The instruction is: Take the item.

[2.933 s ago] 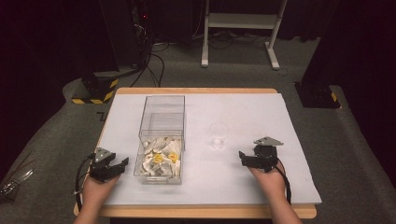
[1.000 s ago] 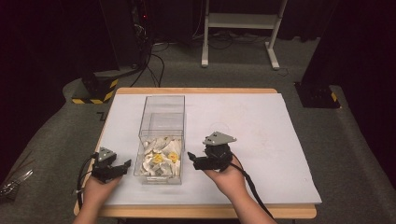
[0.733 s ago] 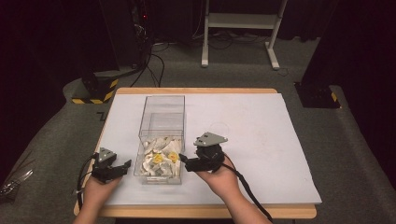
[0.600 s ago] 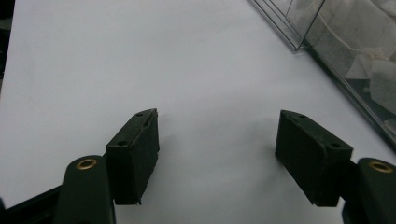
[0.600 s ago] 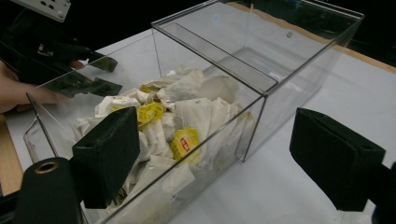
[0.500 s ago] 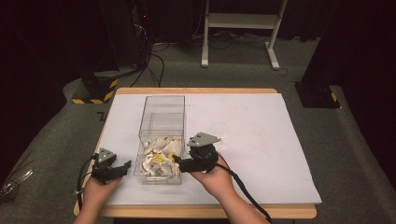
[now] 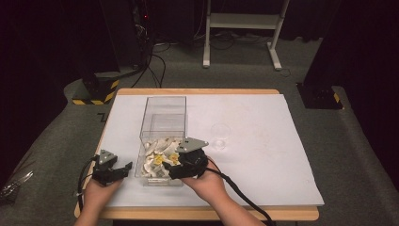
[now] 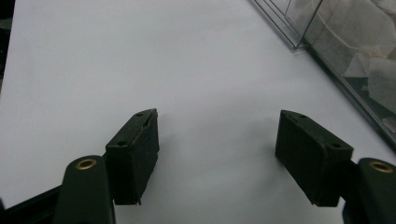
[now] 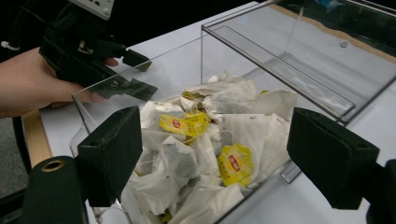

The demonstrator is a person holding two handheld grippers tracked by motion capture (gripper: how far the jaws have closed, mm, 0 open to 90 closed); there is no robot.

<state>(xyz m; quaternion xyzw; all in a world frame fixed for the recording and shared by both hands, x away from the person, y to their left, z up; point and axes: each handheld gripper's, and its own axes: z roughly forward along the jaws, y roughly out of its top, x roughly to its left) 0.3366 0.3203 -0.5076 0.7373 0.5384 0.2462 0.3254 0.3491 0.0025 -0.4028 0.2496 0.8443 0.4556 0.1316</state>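
Observation:
A clear plastic box (image 7: 164, 100) stands left of centre on the white table cover (image 7: 268, 160). Its near part holds a heap of white tea bags (image 7: 157, 157) with yellow tags. My right gripper (image 7: 173, 168) hangs at the box's near right wall, open, pointing left. In the right gripper view its jaws frame the tea bags (image 9: 187, 154) from above the box (image 9: 280, 56), with nothing between them. My left gripper (image 7: 123, 169) rests on the cover just left of the box, open. In the left gripper view its empty jaws stand over bare cover beside the box wall (image 8: 327, 51).
A small clear glass-like thing (image 7: 219, 137) stands on the cover right of the box. The far half of the box is empty. The wooden table edge (image 7: 211, 214) runs along the front. Cables and a white stand (image 7: 240, 28) lie on the floor beyond.
My right hand has moved left across the cover, from right of the box to its near right wall over the tea bags. The left hand has stayed in place.

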